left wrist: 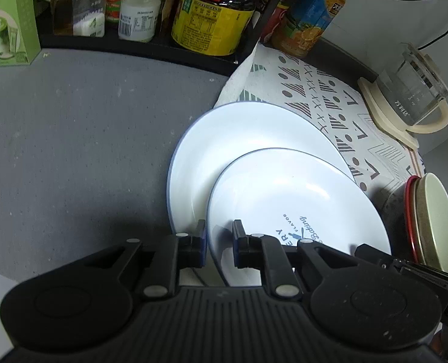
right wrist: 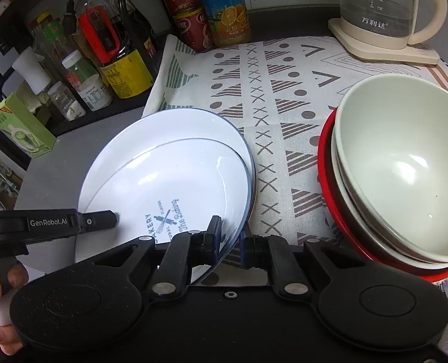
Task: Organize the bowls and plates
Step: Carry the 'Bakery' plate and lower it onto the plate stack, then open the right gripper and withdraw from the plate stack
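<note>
We see two white plates with thin blue rims stacked on the grey bench: the smaller plate, printed with a blue bakery logo, lies inside the larger plate. Beside them on the patterned cloth sits a nested stack of bowls, pale green on top, red-rimmed beneath.

A home kitchen: beside the patterned cloth mat stand a glass electric kettle, a black rack of sauce bottles and stacked bowls.
</note>
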The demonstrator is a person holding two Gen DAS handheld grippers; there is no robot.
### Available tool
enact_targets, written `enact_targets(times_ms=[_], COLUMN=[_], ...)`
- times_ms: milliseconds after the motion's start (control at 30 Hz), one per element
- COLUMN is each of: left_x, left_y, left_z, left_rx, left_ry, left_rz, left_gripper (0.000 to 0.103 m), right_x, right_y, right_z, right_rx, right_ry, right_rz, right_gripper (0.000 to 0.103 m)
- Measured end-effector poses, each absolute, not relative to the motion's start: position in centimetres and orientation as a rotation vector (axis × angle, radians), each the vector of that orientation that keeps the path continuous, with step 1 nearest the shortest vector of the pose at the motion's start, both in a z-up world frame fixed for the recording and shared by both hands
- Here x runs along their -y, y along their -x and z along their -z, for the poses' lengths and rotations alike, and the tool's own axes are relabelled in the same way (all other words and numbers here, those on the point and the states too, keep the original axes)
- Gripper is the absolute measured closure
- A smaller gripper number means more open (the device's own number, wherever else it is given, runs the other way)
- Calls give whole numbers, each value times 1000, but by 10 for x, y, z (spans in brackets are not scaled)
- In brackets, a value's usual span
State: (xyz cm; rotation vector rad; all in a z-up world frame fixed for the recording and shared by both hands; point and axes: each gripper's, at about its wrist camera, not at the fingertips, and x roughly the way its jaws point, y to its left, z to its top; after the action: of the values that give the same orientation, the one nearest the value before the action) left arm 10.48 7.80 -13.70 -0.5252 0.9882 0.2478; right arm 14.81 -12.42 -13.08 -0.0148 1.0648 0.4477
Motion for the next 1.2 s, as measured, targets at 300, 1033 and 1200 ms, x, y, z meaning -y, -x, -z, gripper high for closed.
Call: enact_targets(times_ms=[300,1033,1200], left_x=[-68,-54,-36], left_y=[-96,-80,-80], left_z=[115,87,70], left_rx=[-980,-1014,-971], left_ry=[418,420,349], left_rz=[-310,-343,-329], left_gripper=[83,54,41], right_x=[120,157,181], right_y=[-155,-136,-131], right_z=[135,74,61], right_rx=[-1056,-916,-867], right_ry=[11,-158,-174], right_rz=[-418,-541,-506], right_gripper=[89,40,20])
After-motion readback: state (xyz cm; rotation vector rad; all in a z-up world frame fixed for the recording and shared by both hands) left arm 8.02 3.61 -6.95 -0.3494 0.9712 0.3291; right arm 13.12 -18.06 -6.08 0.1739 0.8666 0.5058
